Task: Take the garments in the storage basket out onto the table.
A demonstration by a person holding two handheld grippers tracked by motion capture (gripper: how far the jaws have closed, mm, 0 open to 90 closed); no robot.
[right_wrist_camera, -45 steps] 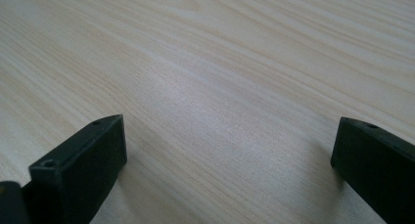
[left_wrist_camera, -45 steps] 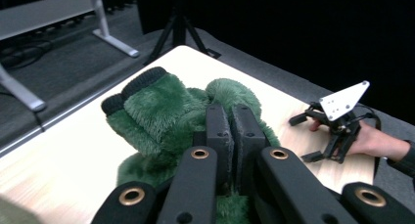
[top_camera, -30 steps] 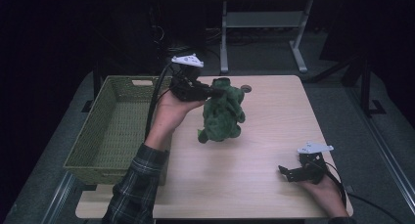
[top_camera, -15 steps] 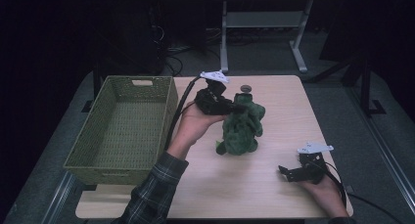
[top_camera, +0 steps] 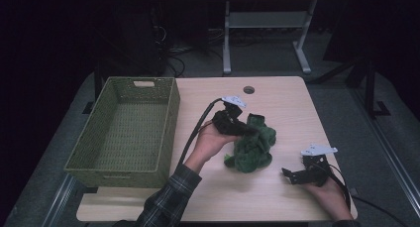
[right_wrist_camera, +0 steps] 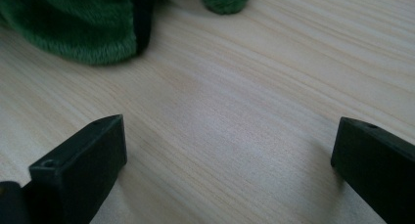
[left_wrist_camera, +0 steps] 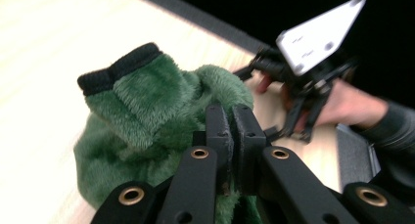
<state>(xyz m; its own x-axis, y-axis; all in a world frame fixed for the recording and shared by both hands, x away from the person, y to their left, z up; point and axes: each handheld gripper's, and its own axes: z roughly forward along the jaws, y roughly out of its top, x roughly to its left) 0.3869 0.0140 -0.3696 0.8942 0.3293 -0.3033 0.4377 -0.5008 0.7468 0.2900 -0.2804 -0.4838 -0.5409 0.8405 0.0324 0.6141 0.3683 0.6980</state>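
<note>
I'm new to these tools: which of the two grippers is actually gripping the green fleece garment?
The left gripper: its jaws pinch the green fleece garment, while the right gripper rests open on the table.

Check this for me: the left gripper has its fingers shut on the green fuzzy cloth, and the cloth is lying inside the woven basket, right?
Not quite. The left gripper is shut on the green fuzzy cloth, but the high view shows the cloth on the table, beside the woven basket, not inside it.

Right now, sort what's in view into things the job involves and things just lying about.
In the job:
- fluffy green fabric garment with black trim
- left hand-held gripper, shut on it
- right hand-held gripper, open

Lying about:
- green woven basket
- light wooden table
</note>
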